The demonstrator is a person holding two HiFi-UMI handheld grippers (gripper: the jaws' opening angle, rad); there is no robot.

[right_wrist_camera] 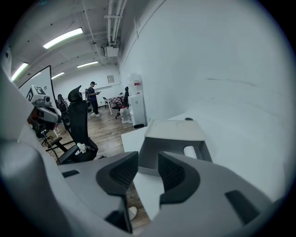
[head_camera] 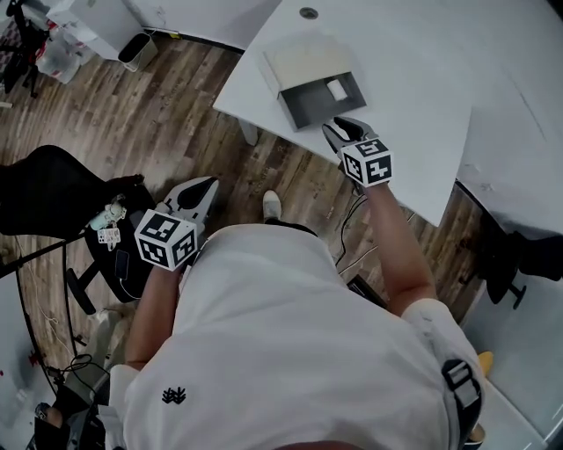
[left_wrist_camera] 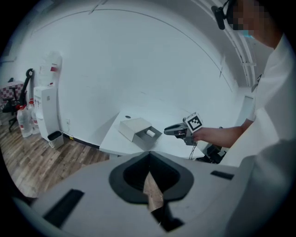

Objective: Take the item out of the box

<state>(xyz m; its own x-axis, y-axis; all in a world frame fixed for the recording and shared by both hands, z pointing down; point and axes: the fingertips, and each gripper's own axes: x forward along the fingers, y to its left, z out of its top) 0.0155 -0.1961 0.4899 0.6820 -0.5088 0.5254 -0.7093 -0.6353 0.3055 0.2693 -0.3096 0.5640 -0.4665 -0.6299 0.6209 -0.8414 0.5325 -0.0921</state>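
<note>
On the white table [head_camera: 422,97] lies a flat box [head_camera: 308,60] with its grey tray [head_camera: 310,107] pulled out toward me. A small white item [head_camera: 337,88] rests in the tray's far right corner. My right gripper [head_camera: 339,126] hovers just short of the tray's near edge and is open, with nothing between its jaws. The right gripper view looks over the jaws [right_wrist_camera: 148,157] into the tray [right_wrist_camera: 159,152] and onto the item [right_wrist_camera: 189,151]. My left gripper [head_camera: 201,186] is shut and empty, held over the wooden floor, well left of the table.
The table's near corner [head_camera: 230,105] juts over the wooden floor. A black office chair [head_camera: 53,189] stands at the left, a waste bin [head_camera: 136,48] by the wall. A cable hole [head_camera: 308,13] lies behind the box. People stand far off [right_wrist_camera: 92,97].
</note>
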